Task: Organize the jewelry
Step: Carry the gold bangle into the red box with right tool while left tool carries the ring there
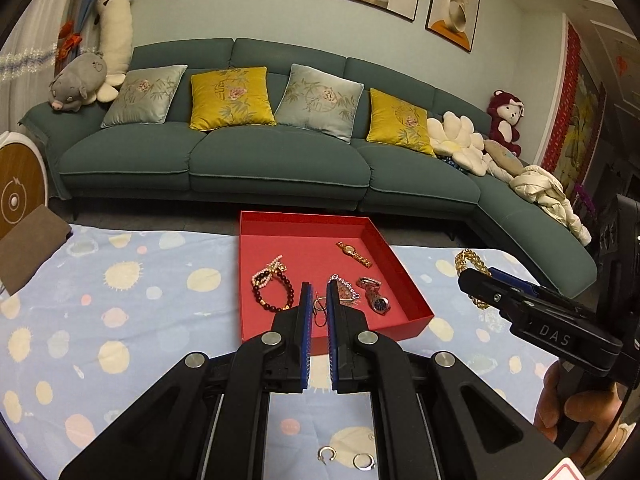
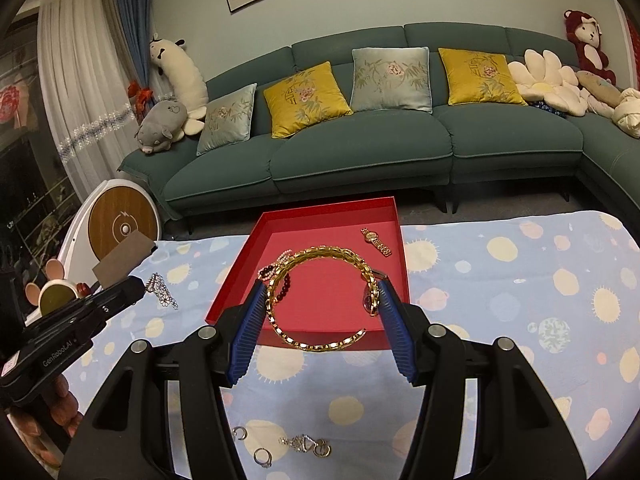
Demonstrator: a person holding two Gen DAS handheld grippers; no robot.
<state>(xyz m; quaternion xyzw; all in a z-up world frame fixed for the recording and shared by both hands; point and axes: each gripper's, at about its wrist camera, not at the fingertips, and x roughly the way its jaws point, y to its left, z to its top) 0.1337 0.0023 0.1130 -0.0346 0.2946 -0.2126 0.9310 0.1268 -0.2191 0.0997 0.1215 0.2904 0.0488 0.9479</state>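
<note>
- Jewelry, left of tray: flower-link chain (image 2: 163, 291) lying on dotted blue cloth (image 2: 500, 312), not yet gathered.
- Left gripper (image 1: 319, 294): blue pads nearly pressed together, pinching a thin wire piece, apparently an earring (image 1: 320, 309), over near edge of red tray (image 1: 412, 316).
- Tray contents, left to right: dark bead bracelet (image 1: 272, 292), silver chain (image 1: 344, 286), nurse-style watch (image 1: 376, 298), gold watch (image 1: 354, 253) farther back.
- Right gripper (image 2: 322, 296): jaws about half spread, clamped on either side of gold link bangle (image 2: 320, 300), held clear of cloth just before tray.
- Near cloth edge: loose rings (image 2: 262, 456) and earrings (image 2: 308, 445) waiting.
- Step judged: carrying two pieces to tray, roughly mid-task.
- Next move calls for: bringing each gripper over bare tray floor, lowering, then parting pads so pieces settle apart, untangled.
- Legible writing: "DAS" on right gripper body in left view; "GenRobot.AI" on left gripper body in right view.
</note>
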